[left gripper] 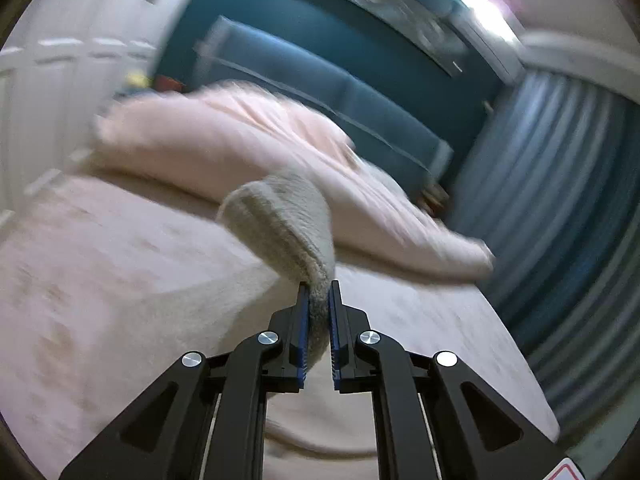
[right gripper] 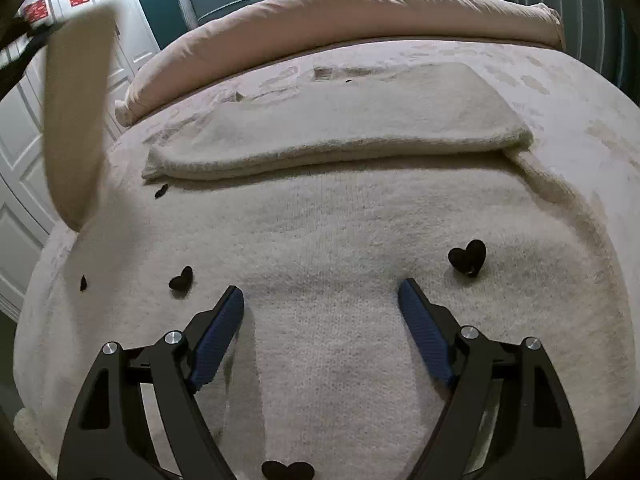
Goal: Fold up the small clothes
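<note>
The pale pink plush bedspread (right gripper: 580,128) carries everything, with a rolled pink duvet (right gripper: 360,12) along its far side; on it, spread flat and filling most of the right wrist view, lies the cream fuzzy knitted sweater with small black hearts (right gripper: 320,248), one sleeve (right gripper: 340,120) already folded across its upper part; the other sleeve, a cream ribbed-cuffed length of knit (left gripper: 288,232), is lifted clear of the bed, clamped between the blue pads of the left gripper (left gripper: 319,320); in the right wrist view it shows as a blurred strip at the far left.

The right gripper (right gripper: 320,312) hovers low over the sweater's body, jaws spread wide, holding nothing; so the body is unpinned, and a hard pull on the sleeve could likely drag the whole garment sideways and rumple the finished fold; the blur suggests fast motion, which raises that risk; the thick, slippery pile could also slide out of the pinch mid-swing, dropping the sleeve crooked.
</note>
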Demonstrator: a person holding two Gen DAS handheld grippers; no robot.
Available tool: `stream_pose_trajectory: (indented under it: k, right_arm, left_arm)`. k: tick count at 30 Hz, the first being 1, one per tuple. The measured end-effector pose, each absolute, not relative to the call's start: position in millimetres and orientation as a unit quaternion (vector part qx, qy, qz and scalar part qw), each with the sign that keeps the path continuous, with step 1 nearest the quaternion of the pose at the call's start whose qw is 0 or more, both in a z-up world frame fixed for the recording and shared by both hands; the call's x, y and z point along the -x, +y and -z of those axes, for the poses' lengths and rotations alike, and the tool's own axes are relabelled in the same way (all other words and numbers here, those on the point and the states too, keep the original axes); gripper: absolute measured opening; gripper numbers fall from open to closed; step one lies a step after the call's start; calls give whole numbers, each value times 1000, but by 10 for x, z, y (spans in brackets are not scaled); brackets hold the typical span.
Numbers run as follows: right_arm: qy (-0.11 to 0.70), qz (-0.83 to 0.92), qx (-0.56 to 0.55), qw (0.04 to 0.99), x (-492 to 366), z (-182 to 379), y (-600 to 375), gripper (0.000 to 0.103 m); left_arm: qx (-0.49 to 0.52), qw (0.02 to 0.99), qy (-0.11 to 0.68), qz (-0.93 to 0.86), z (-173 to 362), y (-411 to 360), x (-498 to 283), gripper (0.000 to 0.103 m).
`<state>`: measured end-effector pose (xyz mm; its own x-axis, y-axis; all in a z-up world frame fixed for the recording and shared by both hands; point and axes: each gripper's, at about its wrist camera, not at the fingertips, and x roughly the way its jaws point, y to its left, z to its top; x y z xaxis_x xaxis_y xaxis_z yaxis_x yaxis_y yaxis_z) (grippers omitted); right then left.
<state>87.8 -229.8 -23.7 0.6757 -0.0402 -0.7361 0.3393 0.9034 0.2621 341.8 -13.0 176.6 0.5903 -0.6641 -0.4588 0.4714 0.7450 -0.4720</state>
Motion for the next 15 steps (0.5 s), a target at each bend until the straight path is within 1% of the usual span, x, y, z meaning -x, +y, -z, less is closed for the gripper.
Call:
stream_pose_trajectory:
  k: [1, 2, 3, 4, 5, 7, 9, 10, 11, 13, 15]
  right_arm:
    - [386, 103, -198, 895, -865, 235, -2312, 78]
    - [384, 101, -202, 895, -855, 234, -2324, 78]
    - [381, 98, -208, 896, -845, 236, -2334, 78]
    - [378, 94, -215, 896, -830, 235, -2352, 78]
    - [376, 92, -219, 896, -821, 236, -2365, 78]
    - [372, 86, -229, 895, -800, 236, -2390, 78]
    - [369, 81, -235, 896, -784, 234, -2406, 79]
    - [366, 77, -239, 896, -773, 233, -2417, 79]
    - [364, 74, -245, 896, -759, 227, -2428, 79]
    - [367, 73, -252, 893, -753, 197, -2447, 79]
    - [368, 78, -253, 891, -754, 125, -2473, 79]
  left_arm:
    - [145, 871, 331, 332, -1678, -342, -3360, 7]
    - [148, 856, 363, 338, -1449, -675, -3238, 9]
    - [159, 843, 384, 342, -1304, -807, -3189, 10]
    - [175, 825, 413, 343, -1104, -957, -3119, 14]
    - [199, 803, 447, 339, -847, -1104, -3045, 14]
    - [216, 785, 483, 323, -535, -1226, -2911, 14]
    - [218, 782, 497, 308, -338, -1168, -2794, 14]
    - [217, 785, 500, 296, -277, -1064, -2760, 18]
    - [215, 788, 500, 286, -243, -981, -2714, 25]
    - [211, 801, 500, 251, -212, -692, -2772, 31]
    - [222, 814, 494, 209, -154, -240, -2735, 35]
